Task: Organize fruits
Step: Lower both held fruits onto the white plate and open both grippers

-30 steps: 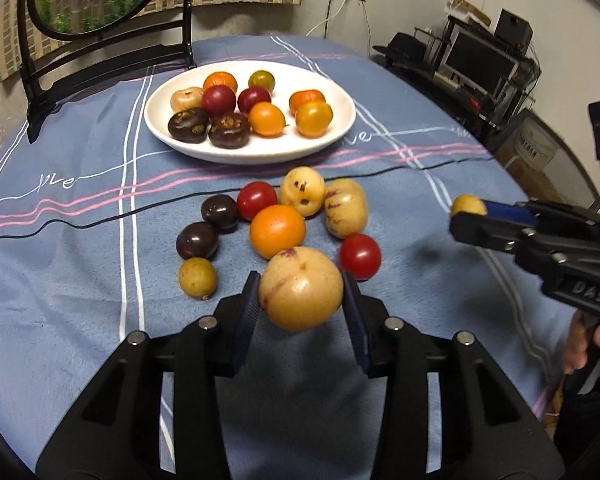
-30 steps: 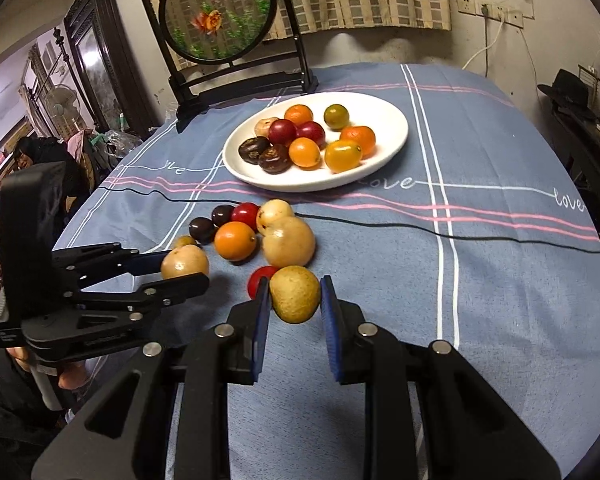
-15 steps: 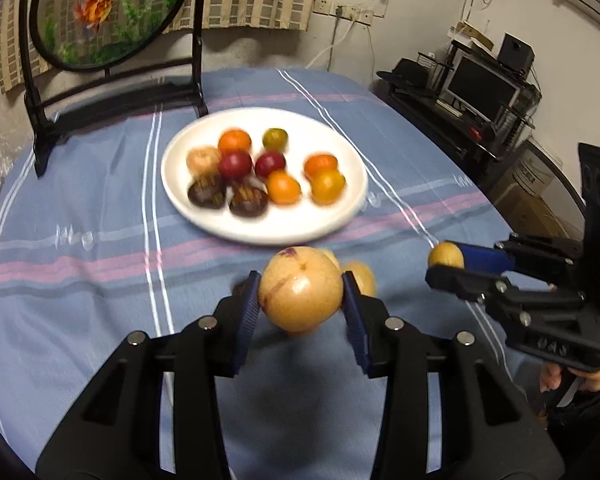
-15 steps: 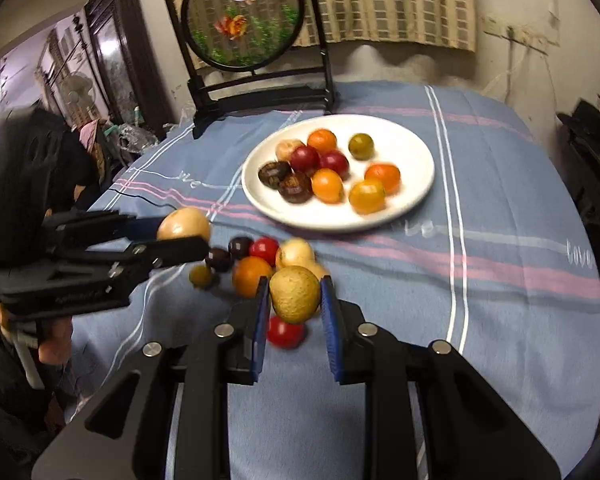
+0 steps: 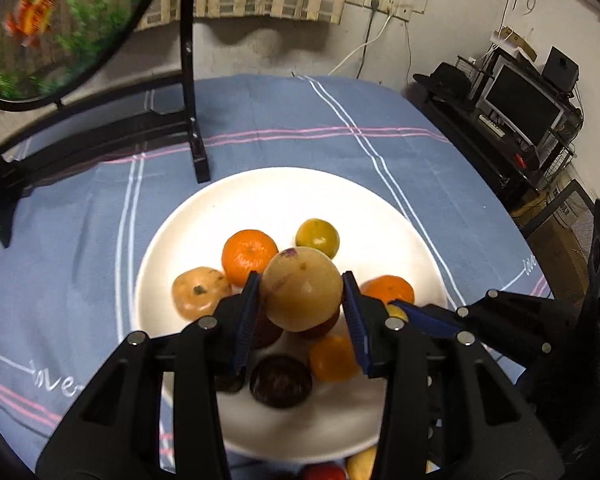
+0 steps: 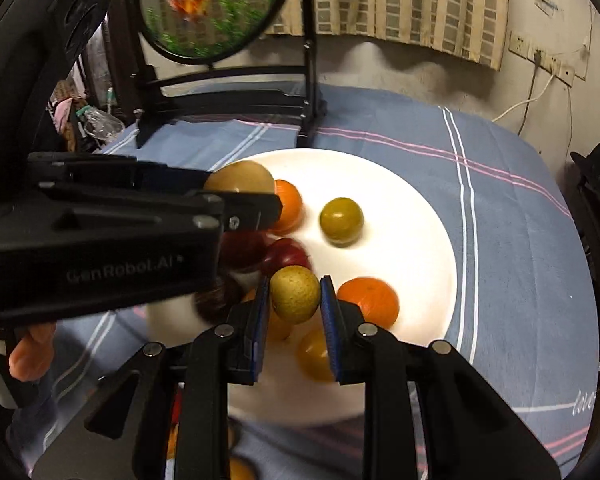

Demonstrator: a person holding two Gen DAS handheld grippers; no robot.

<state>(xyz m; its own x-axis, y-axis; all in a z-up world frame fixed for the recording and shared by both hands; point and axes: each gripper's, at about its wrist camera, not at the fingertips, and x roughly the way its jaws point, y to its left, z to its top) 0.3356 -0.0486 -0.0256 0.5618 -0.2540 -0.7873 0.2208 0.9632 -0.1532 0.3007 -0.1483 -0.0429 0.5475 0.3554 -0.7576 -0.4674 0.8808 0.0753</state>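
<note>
a blue tablecloth [image 5: 400, 128] under a white plate [image 5: 300, 192] of fruit. above the plate, the left gripper [image 5: 302, 312] clamps a large tan fruit [image 5: 302, 290]; the right gripper [image 6: 294, 314] clamps a small yellow-green fruit [image 6: 295, 294].

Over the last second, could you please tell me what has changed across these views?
Both tools carried their fruit from above the loose pile on the cloth to above the white plate. The left tool has kept its grip on the big tan fruit, the right tool on the small yellow-green fruit. Nothing was let go; the fruit on the plate lies as before.
</note>
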